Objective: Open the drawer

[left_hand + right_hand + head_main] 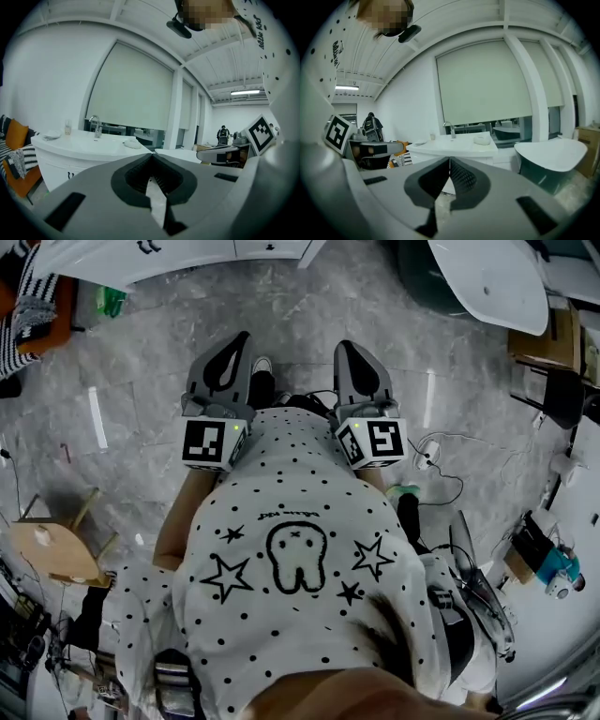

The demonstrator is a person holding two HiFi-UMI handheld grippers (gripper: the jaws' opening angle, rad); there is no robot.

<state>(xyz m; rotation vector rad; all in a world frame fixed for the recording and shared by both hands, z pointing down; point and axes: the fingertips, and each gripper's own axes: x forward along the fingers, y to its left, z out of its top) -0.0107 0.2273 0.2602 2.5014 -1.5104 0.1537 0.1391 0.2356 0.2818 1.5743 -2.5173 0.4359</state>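
Well apart from the white vanity cabinet (202,261), both tools hang in the air over the grey marbled floor (131,390), side by side and pointing toward it. The left gripper (241,339) has its jaws pressed together at the tips, with nothing between them; the right gripper (346,347) is closed the same way and equally empty. Neither touches the cabinet.

The drawer (183,257) sits in the cabinet's front just under the countertop, marked by a small dark handle (150,247); its front looks flush with the cabinet's face, so it is closed. A second dark handle shows further right on the same face, and I cannot tell where one front ends and the next begins.

On the cabinet's top lies a white basin (89,145) with a chrome faucet (96,125) behind it; a small bottle (68,126) and a shallow dish (51,135) stand at the top's left end, and a pale rounded item (132,143) lies at its right end.

Just right of the cabinet stands a bathtub (551,157), white inside and dark green outside; left of the cabinet rests an orange cushion (16,133) with striped fabric; well away from the cabinet, at the person's left, stands a round wooden stool (52,549). The person wears a white dotted shirt (309,634) printed with stars and a tooth.
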